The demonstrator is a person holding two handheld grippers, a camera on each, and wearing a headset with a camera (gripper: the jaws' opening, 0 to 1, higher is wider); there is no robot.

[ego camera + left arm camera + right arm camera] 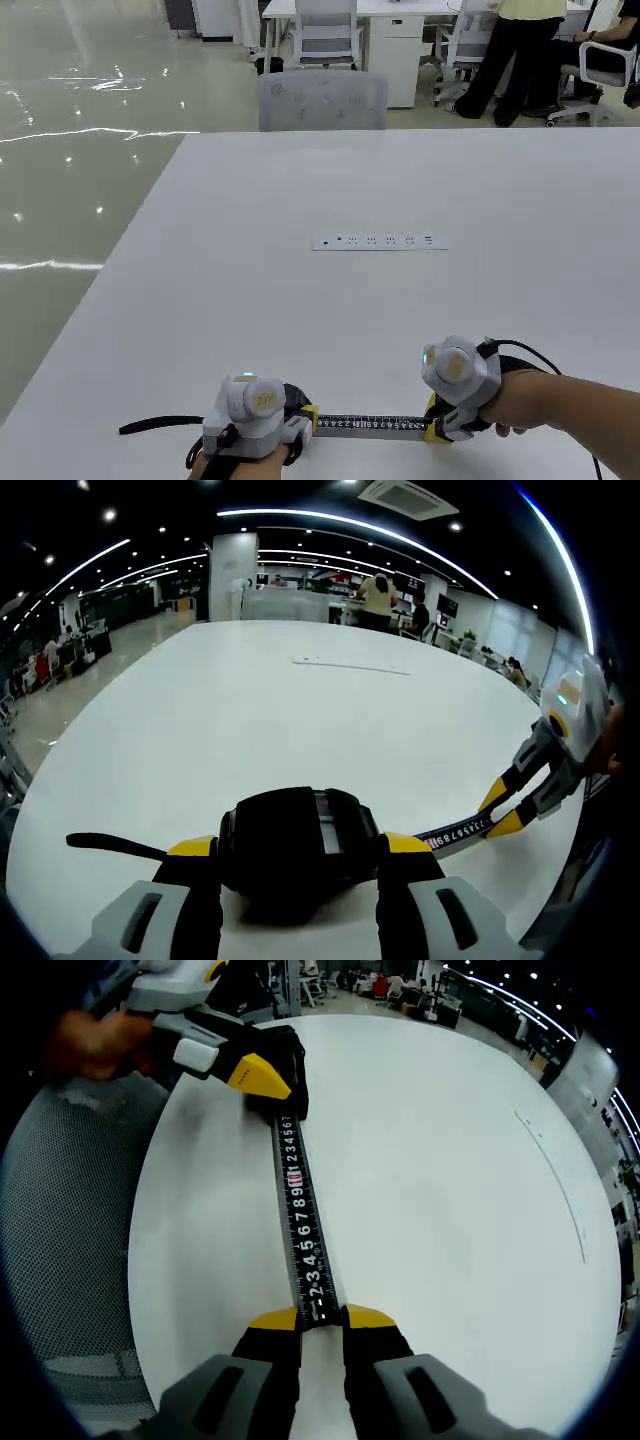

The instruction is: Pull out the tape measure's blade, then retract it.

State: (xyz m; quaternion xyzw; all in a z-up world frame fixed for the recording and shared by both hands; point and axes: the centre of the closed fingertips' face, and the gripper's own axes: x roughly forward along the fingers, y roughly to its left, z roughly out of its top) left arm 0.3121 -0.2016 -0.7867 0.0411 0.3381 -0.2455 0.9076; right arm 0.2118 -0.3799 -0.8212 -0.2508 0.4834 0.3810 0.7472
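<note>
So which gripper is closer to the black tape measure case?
Left. The left gripper is shut around the tape measure case, touching it. The right gripper is away from it, pinching the far end of the pulled-out blade.

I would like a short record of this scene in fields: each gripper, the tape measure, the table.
left gripper: shut on the tape measure case
right gripper: shut on the tip of the blade
blade: pulled out, straight between both grippers
table: white, with a power strip farther back
stage: blade out, not yet retracted
</note>
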